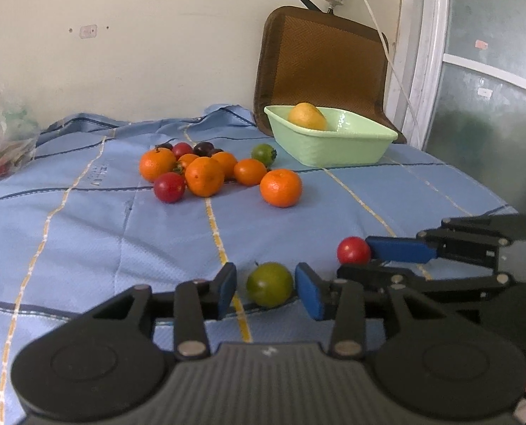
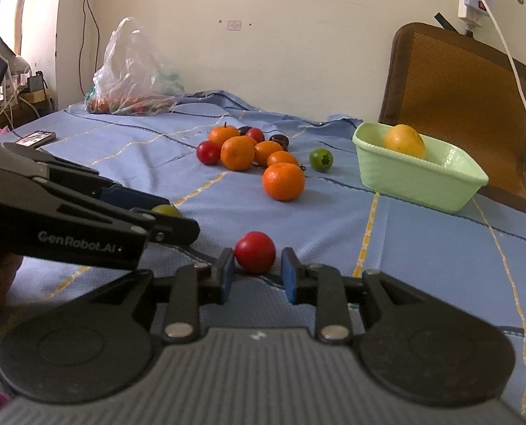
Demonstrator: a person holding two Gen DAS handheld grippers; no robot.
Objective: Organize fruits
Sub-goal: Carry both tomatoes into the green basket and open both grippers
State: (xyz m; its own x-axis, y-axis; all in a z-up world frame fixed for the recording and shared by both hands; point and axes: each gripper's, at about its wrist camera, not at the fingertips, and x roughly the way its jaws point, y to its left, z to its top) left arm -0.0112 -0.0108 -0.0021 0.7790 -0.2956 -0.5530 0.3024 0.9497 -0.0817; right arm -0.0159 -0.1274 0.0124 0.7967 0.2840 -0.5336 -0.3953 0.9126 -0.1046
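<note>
On the blue cloth [image 1: 86, 233] a green tomato [image 1: 269, 284] rests between the blue pads of my left gripper [image 1: 267, 292], with a small gap on each side; the gripper is open. A red tomato [image 2: 255, 251] lies just at the fingertips of my right gripper [image 2: 257, 272], which is open with space on the right side. Each gripper shows in the other's view: the right gripper [image 1: 379, 262] beside the red tomato [image 1: 353, 250], the left gripper [image 2: 149, 209] around the green tomato [image 2: 167, 210]. A pale green tub [image 2: 418, 180] at the back right holds a yellow fruit [image 2: 404, 140].
A cluster of tangerines [image 2: 238, 153], red tomatoes [image 2: 208, 152] and dark plums [image 2: 280, 140] lies mid-cloth, with another green tomato [image 2: 321, 159] near the tub. A plastic bag [image 2: 132, 74] and a phone [image 2: 36, 138] sit far left. A brown cushion [image 2: 464, 95] leans on the wall.
</note>
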